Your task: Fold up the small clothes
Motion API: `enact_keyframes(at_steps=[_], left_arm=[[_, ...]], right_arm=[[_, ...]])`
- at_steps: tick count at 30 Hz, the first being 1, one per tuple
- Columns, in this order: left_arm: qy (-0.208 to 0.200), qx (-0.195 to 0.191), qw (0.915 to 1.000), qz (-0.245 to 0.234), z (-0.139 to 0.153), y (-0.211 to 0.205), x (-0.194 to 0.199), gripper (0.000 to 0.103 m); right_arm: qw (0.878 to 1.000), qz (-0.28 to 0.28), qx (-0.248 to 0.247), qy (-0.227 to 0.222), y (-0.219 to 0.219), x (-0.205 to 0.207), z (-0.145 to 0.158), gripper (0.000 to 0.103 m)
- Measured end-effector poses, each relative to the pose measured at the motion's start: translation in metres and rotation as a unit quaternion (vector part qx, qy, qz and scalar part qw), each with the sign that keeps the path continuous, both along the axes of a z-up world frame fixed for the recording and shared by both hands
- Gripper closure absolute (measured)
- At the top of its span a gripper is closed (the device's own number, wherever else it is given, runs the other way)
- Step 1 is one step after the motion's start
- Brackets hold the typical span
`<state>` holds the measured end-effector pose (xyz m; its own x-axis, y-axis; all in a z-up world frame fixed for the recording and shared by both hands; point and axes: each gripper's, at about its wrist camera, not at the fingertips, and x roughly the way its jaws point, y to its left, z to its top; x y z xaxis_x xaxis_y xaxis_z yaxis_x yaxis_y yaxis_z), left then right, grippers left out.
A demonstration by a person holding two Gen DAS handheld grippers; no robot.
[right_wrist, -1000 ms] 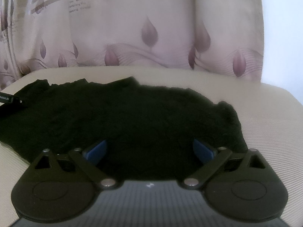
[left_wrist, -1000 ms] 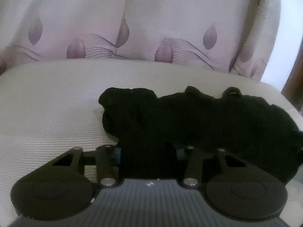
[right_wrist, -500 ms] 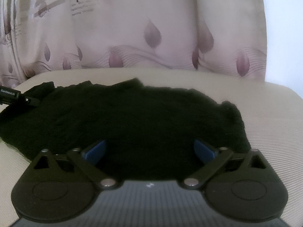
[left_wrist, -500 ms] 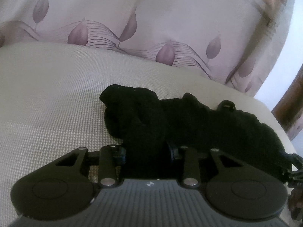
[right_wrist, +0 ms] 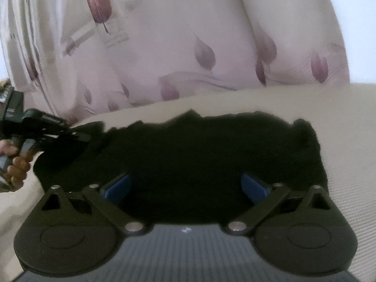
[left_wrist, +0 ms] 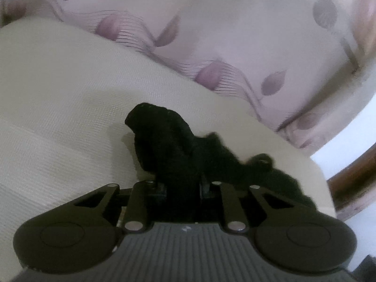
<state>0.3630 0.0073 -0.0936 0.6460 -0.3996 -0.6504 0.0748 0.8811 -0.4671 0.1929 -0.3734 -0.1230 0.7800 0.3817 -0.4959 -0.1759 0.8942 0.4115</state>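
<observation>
where the left wrist view looks along its own fingers, the left tool point(left_wrist: 182, 186) is clamped on a bunch of the black garment point(left_wrist: 178, 150) — its jaws have just been closing, and the dark cloth fills the narrow gap between them. ahead of the tool the garment rises in a crumpled hump off the cream cushion point(left_wrist: 58, 98), then trails away to the tool's right, where it lies low on the cushion again. beyond the cloth hangs a pale curtain point(left_wrist: 235, 35) printed with purple leaves, blurred at this moment. a strip of dark wood point(left_wrist: 352, 183) shows at the far right edge.

in the right wrist view, the right tool point(right_wrist: 185, 185) stands wide apart, its blue pads point(right_wrist: 117, 186) well clear of each other and pressing on nothing. the black garment point(right_wrist: 199, 145) lies spread directly in front of and under the fingers, reaching across most of the cushion point(right_wrist: 352, 141) ahead. far to this tool's left, the left tool point(right_wrist: 77, 135) bites the garment's end, lifting that edge — a hand point(right_wrist: 14, 162) wraps its grip. the leaf-print curtain point(right_wrist: 176, 47) fills the background.
</observation>
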Motion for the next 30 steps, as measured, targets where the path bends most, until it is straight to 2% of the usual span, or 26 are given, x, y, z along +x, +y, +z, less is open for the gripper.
enact_keyframes(at_steps=[6, 14, 19, 22, 24, 26, 28, 30], left_arm=[[0.012, -0.026, 0.9994, -0.022, 0.015, -0.055, -0.005, 0.082], [0.034, -0.079, 0.9958, -0.030, 0.006, -0.113, -0.004, 0.084], [0.030, -0.082, 0.9948, -0.051, -0.006, -0.145, -0.010, 0.085], [0.038, -0.137, 0.9870, -0.075, -0.008, -0.151, -0.015, 0.084], [0.018, -0.151, 0.9838, -0.096, 0.000, -0.154, -0.021, 0.072], [0.001, -0.164, 0.9806, -0.106, 0.011, -0.153, -0.028, 0.025], [-0.032, -0.180, 0.9774, -0.106, 0.024, -0.145, -0.043, 0.007], [-0.076, -0.173, 0.9770, -0.100, 0.034, -0.130, -0.060, 0.004]], right_arm=[[1.000, 0.000, 0.005, -0.007, 0.000, 0.000, 0.000, 0.001], [1.000, 0.002, 0.021, -0.014, -0.004, -0.003, -0.002, 0.001], [1.000, 0.002, 0.025, -0.014, -0.005, -0.003, -0.002, 0.001], [1.000, 0.003, 0.025, -0.014, -0.005, -0.003, -0.002, 0.001], [1.000, 0.004, 0.026, -0.013, -0.005, -0.002, -0.002, 0.001], [0.999, 0.006, 0.031, -0.010, -0.007, -0.001, -0.003, 0.001], [0.999, 0.001, 0.044, -0.012, -0.012, -0.001, -0.003, 0.001], [0.997, -0.002, 0.071, -0.013, -0.021, -0.001, -0.003, 0.002]])
